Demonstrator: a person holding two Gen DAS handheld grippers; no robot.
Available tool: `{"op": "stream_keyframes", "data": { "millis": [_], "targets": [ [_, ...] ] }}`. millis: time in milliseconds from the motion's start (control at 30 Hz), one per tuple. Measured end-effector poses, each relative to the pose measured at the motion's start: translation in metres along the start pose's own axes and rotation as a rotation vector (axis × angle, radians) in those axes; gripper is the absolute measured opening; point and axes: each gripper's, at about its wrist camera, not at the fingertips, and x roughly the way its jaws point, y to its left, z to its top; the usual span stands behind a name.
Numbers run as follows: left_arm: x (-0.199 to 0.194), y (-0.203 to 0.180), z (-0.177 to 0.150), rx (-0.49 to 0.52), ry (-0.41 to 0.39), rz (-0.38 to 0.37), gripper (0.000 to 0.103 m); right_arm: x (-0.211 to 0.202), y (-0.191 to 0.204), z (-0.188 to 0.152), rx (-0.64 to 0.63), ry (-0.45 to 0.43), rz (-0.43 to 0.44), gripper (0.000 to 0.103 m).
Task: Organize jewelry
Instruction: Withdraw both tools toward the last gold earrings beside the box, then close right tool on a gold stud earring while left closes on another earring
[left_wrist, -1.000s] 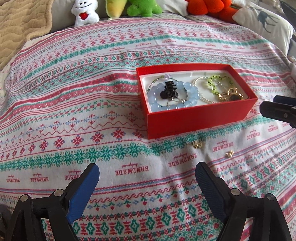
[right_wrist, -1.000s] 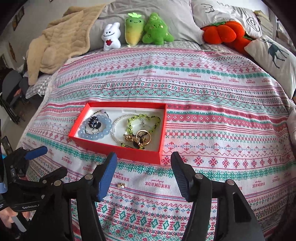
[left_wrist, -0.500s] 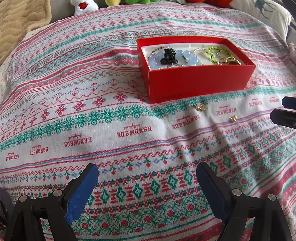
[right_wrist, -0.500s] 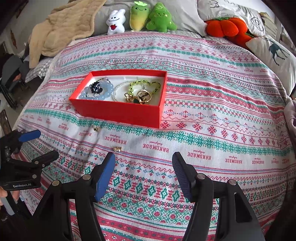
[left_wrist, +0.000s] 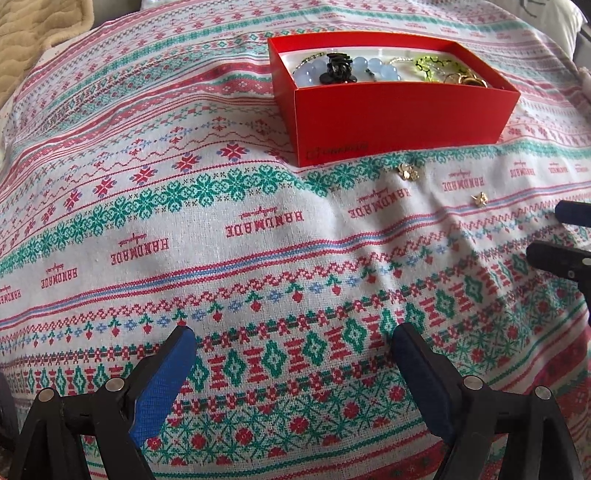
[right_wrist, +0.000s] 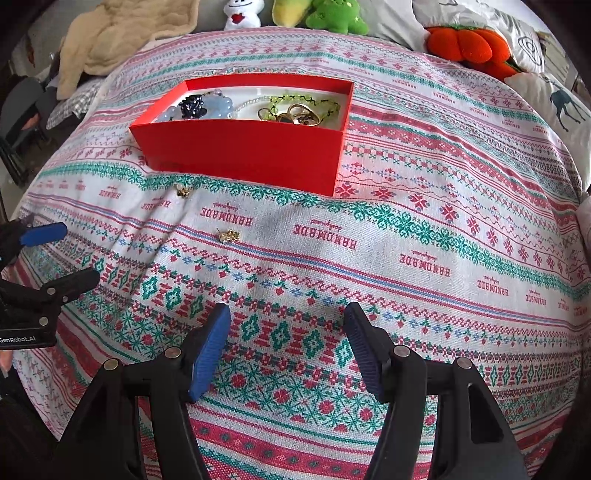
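Since a second ago both grippers have sunk toward the patterned bedspread (right_wrist: 424, 206), so the red box (right_wrist: 243, 151) now sits higher in both views and shows more of its front wall. One box stands on the spread, at about twelve o'clock from the right gripper (right_wrist: 287, 345) and one o'clock from the left gripper (left_wrist: 293, 363). In it lie one pale blue bead bracelet (left_wrist: 364, 70), one black hair claw (left_wrist: 338, 68) on top of it, one green bead string (right_wrist: 291, 99) and a tangle of gold rings (right_wrist: 295, 114). Two small gold earrings lie loose in front of the box: one (right_wrist: 183, 191) just beside its front wall, the other (right_wrist: 229, 235) nearer the right gripper, at eleven o'clock. Both grippers' jaws stand wide with nothing between them.
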Motion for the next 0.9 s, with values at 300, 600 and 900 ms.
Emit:
{"op": "stream_keyframes", "data": {
  "millis": [300,600,900],
  "targets": [
    [0.008,0.004,0.001,-0.002,0.001,0.001,0.095,0.015,0.02,0.018,-0.06,-0.032,0.002,0.067],
    [0.012,0.006,0.001,-0.003,-0.004,0.003,0.102,0.026,0.031,0.035,-0.063,-0.046,0.024,0.042],
    [0.016,0.008,-0.001,0.002,0.002,0.015,0.103,0.029,0.026,0.042,-0.032,-0.047,0.04,0.011]
  ]
}}
